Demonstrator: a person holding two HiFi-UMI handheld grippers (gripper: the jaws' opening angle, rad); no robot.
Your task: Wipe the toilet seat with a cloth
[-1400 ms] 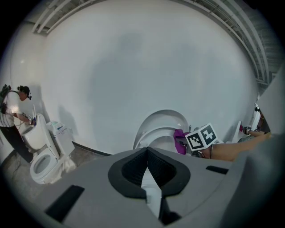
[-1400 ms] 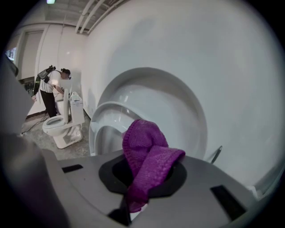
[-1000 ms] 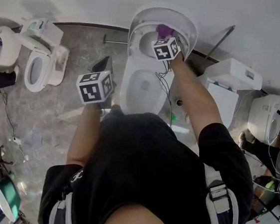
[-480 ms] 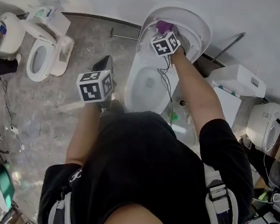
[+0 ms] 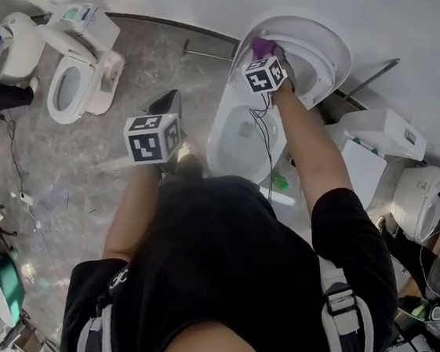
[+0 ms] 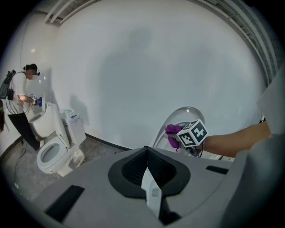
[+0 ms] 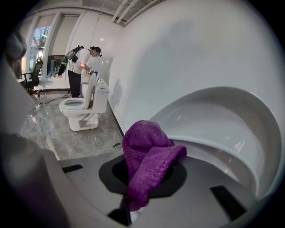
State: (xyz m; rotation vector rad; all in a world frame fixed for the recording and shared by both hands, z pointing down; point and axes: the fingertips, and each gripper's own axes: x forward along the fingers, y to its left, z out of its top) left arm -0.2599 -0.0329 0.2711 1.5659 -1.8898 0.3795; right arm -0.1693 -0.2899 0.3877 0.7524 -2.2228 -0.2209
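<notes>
The cloth (image 7: pixel 147 156), purple and knitted, bunches out ahead of the fingers of the right gripper (image 5: pixel 263 58), which are clenched on it. Over the last second it has slid from the middle of the upturned toilet seat (image 5: pixel 316 64) toward its left edge, so the seat's white curve now lies mostly to the right of those fingers. Contact itself cannot be made out. This looks like one wiping stroke under way, with the right part still to cover. The left gripper (image 6: pixel 149 191) stays clenched on nothing, the toilet well ahead and right of its fingers.
</notes>
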